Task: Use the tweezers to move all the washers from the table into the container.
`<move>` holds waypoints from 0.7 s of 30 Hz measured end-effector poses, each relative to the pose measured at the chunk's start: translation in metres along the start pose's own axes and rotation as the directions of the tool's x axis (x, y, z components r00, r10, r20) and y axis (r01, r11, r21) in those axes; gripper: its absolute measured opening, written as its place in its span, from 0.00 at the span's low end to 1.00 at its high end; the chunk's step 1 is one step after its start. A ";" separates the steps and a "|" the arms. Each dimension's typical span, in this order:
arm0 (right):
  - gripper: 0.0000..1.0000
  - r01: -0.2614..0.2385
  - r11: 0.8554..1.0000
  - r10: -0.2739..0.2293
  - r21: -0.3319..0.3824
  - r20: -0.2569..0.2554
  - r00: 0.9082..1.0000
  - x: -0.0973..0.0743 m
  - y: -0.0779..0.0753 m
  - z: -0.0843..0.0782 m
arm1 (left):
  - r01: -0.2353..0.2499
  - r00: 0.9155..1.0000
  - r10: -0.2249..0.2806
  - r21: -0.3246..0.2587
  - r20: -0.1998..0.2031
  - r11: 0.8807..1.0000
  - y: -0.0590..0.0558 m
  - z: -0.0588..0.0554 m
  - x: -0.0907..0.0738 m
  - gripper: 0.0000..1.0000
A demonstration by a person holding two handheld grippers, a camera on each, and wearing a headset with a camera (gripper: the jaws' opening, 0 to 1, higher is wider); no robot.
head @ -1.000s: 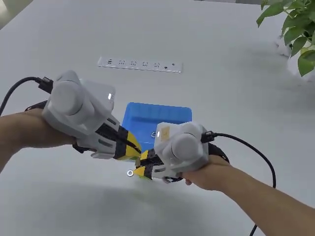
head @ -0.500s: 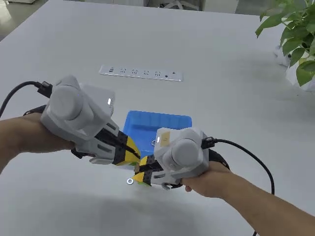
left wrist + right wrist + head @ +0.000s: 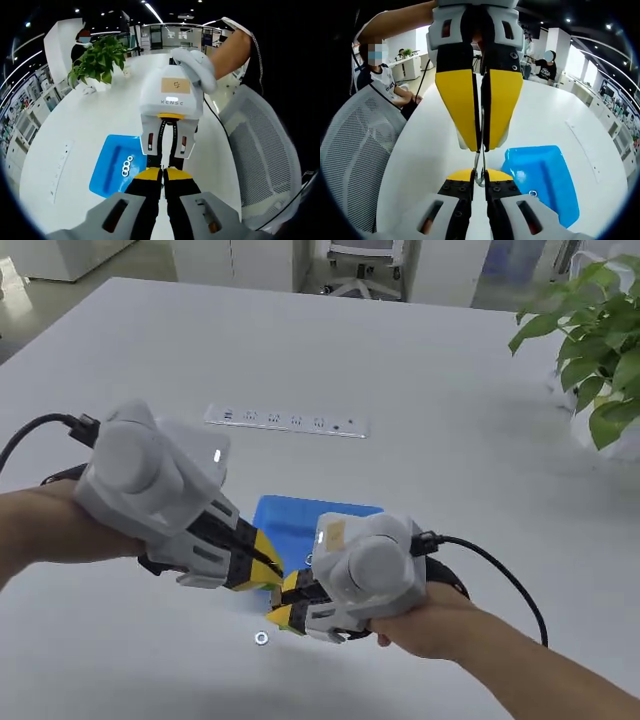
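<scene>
1. Left claw (image 3: 163, 174) and right claw (image 3: 480, 181) meet tip to tip, both pinched shut on the tweezers (image 3: 479, 160), likely to reset the grip.
2. One washer (image 3: 261, 638) lies on the worktop (image 3: 450, 440) just off the near edge of the container (image 3: 345, 518); more washers (image 3: 126, 166) lie inside it.

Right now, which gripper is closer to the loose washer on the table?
Right. The right gripper hangs just beyond the washer in the head view. The left gripper sits farther off, by the near edge of the blue container. Both pinch the tweezers.
</scene>
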State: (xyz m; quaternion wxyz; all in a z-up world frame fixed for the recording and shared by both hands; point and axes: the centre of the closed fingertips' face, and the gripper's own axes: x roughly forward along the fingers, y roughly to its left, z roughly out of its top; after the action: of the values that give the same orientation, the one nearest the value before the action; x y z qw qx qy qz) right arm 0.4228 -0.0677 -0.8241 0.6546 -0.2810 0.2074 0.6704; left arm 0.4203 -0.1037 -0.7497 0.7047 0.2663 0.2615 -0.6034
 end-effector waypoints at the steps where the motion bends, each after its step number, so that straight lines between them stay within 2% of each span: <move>1: 0.10 0.002 1.000 -0.002 -0.002 -0.002 1.000 -0.001 -0.001 0.001 | -0.003 1.000 0.003 0.003 0.000 1.000 0.001 0.001 -0.001 0.06; 11: 0.10 0.035 0.999 -0.035 -0.027 0.006 0.999 -0.015 -0.014 0.017 | -0.029 1.000 0.029 0.046 0.002 0.999 0.009 0.017 -0.014 0.06; 21: 0.10 0.061 0.997 -0.061 -0.051 0.012 0.998 -0.024 -0.031 0.026 | -0.056 0.998 0.056 0.070 0.006 0.996 0.024 0.029 -0.022 0.06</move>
State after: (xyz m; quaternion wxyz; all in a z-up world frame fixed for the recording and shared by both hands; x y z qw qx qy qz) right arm 0.4508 -0.0672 -0.7863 0.6685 -0.3004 0.1779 0.6567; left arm 0.4424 -0.1050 -0.7128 0.7121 0.2967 0.2310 -0.5928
